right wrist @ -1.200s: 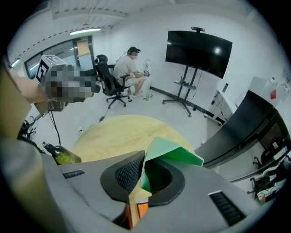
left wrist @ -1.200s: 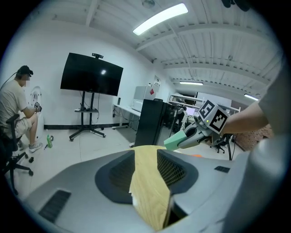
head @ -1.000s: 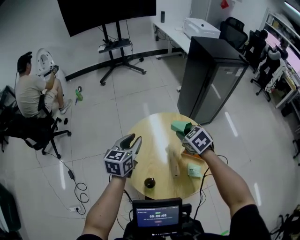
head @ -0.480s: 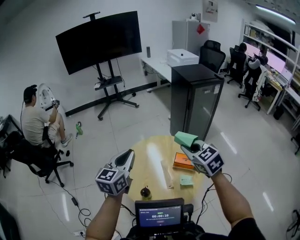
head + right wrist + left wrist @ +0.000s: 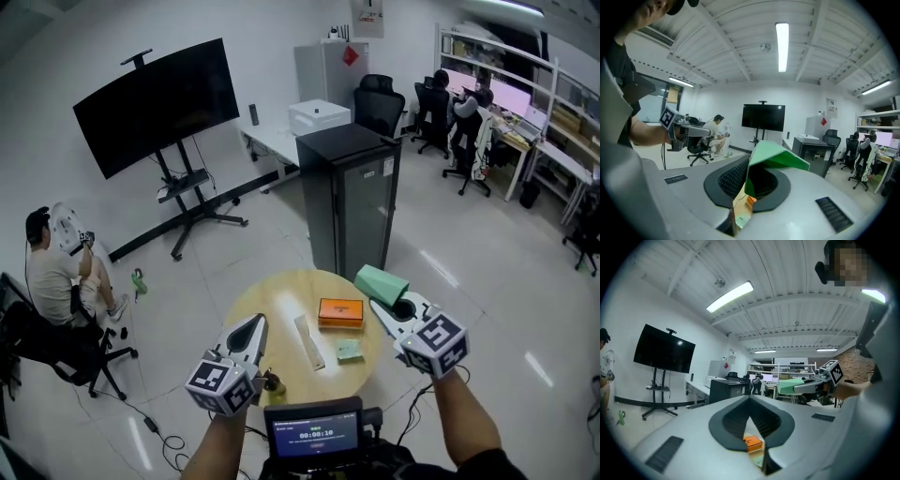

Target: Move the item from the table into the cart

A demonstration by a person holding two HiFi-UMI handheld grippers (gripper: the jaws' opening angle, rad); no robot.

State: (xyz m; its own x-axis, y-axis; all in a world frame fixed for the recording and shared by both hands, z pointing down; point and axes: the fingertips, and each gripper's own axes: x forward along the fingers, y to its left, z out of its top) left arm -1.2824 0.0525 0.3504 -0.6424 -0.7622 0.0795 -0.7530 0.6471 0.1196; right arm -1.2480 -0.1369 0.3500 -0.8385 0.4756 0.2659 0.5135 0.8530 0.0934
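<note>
L tongs point(image 5: 253, 328) just closed, nothing between; R tongs point(image 5: 382, 307) clamped on green box point(image 5: 380, 281); both arms fwd.

Table top point(image 5: 272, 302) glossy pale wood. Green box point(image 5: 380, 284) matt card. My left gripper point(image 5: 255, 323) shell smooth matt grey plastic. Floor point(image 5: 469, 281) glossy tile, mirrors lights.

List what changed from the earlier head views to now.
The left gripper and right gripper rose away from the table. The left gripper's jaws have just been closing, with nothing between them. The right gripper stayed shut on the green box. The orange box, stick and bottle lie unmoved on the table.
</note>
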